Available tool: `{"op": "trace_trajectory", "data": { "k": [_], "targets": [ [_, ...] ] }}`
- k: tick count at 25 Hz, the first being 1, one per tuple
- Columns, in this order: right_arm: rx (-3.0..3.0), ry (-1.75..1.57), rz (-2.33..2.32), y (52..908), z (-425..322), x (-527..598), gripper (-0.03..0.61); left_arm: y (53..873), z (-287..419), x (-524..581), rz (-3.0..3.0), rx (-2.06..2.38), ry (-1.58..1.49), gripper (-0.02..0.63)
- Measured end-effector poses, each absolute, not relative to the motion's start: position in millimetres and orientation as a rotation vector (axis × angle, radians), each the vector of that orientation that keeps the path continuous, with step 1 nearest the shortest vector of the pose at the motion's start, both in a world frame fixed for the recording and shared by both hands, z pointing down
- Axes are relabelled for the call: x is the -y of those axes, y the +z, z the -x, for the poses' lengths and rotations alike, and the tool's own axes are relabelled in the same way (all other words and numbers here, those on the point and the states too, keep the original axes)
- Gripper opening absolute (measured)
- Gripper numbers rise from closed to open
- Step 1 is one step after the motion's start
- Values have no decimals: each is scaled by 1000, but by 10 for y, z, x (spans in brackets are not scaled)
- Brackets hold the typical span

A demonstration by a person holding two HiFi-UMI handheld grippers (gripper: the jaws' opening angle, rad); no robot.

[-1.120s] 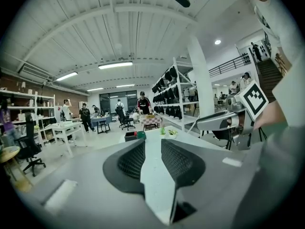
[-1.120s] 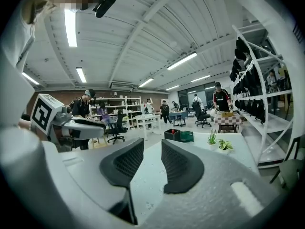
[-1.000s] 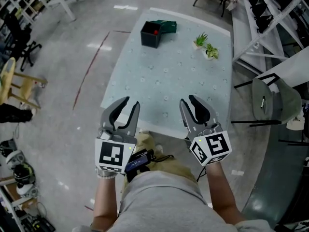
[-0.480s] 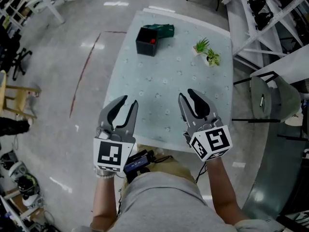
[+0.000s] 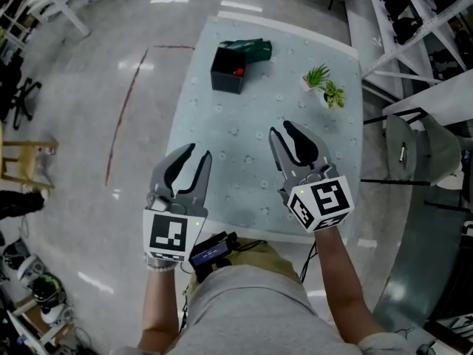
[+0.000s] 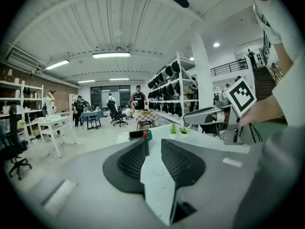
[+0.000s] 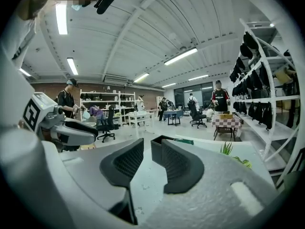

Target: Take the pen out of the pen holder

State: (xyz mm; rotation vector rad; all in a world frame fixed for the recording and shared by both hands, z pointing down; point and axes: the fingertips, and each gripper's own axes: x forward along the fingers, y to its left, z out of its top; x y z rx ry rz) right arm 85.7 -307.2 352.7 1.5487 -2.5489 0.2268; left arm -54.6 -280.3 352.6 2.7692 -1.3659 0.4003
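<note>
Both tools have edged forward over the pale patterned bench (image 5: pixel 244 135). The left tool (image 5: pixel 197 154) and right tool (image 5: pixel 282 129) have their jaws apart and hold nothing. The black square pen holder (image 5: pixel 226 78) stands at 12 o'clock, well apart from both. Best to come down from above and lift the pen straight up. Only the red speck (image 5: pixel 239 71) shows; the pen's body is hidden.

Glossy grey floor (image 5: pixel 74 124), white shelving (image 7: pixel 267 98), striplights (image 6: pixel 111 55)

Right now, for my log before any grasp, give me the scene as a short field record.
pen holder: black, far end of the table, something red inside
green object: just behind the pen holder
plants: two small pots, far right
left gripper: open, empty, over the near edge
right gripper: open, empty, above the table
</note>
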Motion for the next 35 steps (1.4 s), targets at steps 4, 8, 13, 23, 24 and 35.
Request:
{"op": "trace_trajectory", "data": {
  "k": [4,8,13,23,24,35],
  "targets": [
    [2543,224,-1539,3575,-785,3311,118,3571,578,2923,-2765,1350,404,104],
    [2534,238,-1545,3649,-729,3540,118,3617,619,3021,-2763,1340,407,104],
    [2521,266,-1581,3742,-665,3815,118,3715,695,3135,-2737,1331,416,104],
    [2486,296,-1561,4039,-564,4299,118,3958,778,3281,-2682,1313,465,104],
    [2483,299,-1561,4063,-556,4339,118,3981,781,3286,-2677,1309,467,104],
    [2444,288,-1537,4262,-406,4722,118,4038,818,3359,-2670,1289,455,104]
  ]
}}
